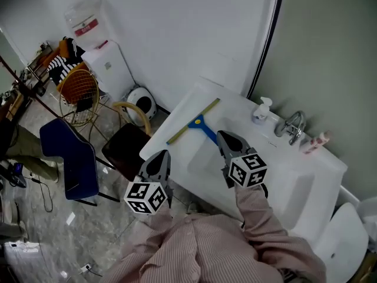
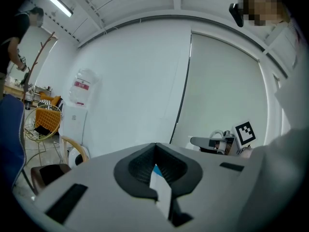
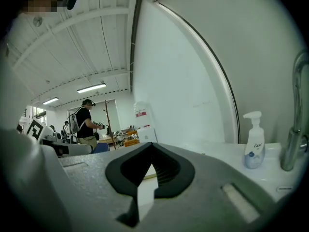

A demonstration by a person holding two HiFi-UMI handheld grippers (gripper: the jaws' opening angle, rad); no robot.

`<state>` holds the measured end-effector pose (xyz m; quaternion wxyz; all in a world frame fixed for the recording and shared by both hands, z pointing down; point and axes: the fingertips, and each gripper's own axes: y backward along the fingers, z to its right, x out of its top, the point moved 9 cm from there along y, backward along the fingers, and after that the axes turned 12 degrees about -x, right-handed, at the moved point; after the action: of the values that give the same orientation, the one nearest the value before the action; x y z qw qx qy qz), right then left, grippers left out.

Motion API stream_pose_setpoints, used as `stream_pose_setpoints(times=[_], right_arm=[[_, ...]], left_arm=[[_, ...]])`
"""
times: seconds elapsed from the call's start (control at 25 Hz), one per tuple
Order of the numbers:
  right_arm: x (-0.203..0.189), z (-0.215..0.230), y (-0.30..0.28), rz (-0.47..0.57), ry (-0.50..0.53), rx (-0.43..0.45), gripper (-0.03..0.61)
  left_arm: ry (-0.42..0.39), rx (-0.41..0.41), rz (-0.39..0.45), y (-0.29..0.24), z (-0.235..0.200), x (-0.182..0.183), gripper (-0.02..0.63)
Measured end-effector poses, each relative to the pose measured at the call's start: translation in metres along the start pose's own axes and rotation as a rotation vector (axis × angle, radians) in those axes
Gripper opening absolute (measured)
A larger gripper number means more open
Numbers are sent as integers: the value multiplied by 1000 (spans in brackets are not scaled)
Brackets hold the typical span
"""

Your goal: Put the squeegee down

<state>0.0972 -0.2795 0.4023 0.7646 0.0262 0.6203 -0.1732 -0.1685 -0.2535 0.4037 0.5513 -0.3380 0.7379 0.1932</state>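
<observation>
The squeegee point(image 1: 197, 122), with a blue handle and a long yellowish blade, lies flat on the white sink counter point(image 1: 294, 181) near its far left corner. Nothing holds it. My right gripper point(image 1: 220, 134) hovers just on the near side of the handle, jaws together and empty. My left gripper point(image 1: 162, 155) hangs off the counter's left edge, also shut and empty. In the right gripper view the closed jaws point(image 3: 152, 146) leave a slit through which a yellowish strip shows. In the left gripper view the shut jaws point(image 2: 155, 146) show a speck of blue behind them.
A soap dispenser point(image 1: 261, 109) and a faucet point(image 1: 293, 125) stand at the counter's back, a pink tube point(image 1: 315, 141) beside them. A toilet point(image 1: 347, 234) sits at lower right. Left of the sink are a dark chair point(image 1: 125, 149), a blue chair point(image 1: 70, 158), a wire basket chair point(image 1: 78, 90) and a water dispenser point(image 1: 103, 63).
</observation>
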Motion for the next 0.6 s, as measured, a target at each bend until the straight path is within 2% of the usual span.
stream_pose_setpoints(times=[0.16,0.28,0.6], right_arm=[[6,2,15,35,-6,-17,6],[9,4,23,53,0,-29,6],[11,5,37,80,13,-46,6]], left_arm=[[-7,-1,34,5,5,8,0],[-40,7,35,9,7,12,0],[-48,37,53,20,4,15,0]])
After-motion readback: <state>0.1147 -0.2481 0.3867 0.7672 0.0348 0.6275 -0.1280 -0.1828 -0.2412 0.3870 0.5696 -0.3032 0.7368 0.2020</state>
